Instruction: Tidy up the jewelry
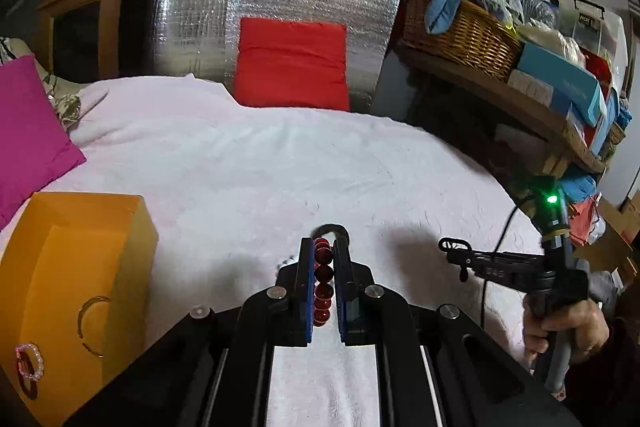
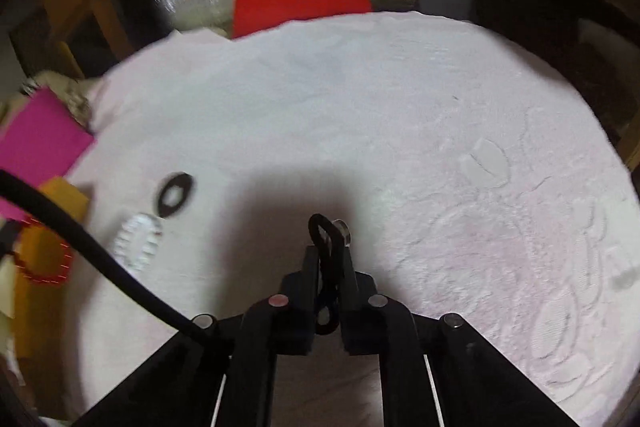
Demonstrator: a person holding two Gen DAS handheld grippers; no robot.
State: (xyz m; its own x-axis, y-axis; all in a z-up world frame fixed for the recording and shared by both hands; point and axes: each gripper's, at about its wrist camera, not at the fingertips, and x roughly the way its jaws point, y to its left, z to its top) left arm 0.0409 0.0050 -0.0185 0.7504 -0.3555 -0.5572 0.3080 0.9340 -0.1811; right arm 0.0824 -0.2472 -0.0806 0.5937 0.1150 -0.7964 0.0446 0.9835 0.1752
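A silver foil panel (image 1: 276, 11) stands behind the white-covered bed (image 1: 280, 163), beside wooden shelves (image 1: 500, 95).

Little can be read. In the left wrist view, a clear plastic storage box (image 1: 592, 23) on the cluttered shelf (image 1: 520, 107), far up and to the right of the jaws, bears a dark label with pale letters, too small to make out. The light blue carton (image 1: 560, 83) below it shows faint, illegible print. The right wrist view shows no writing.
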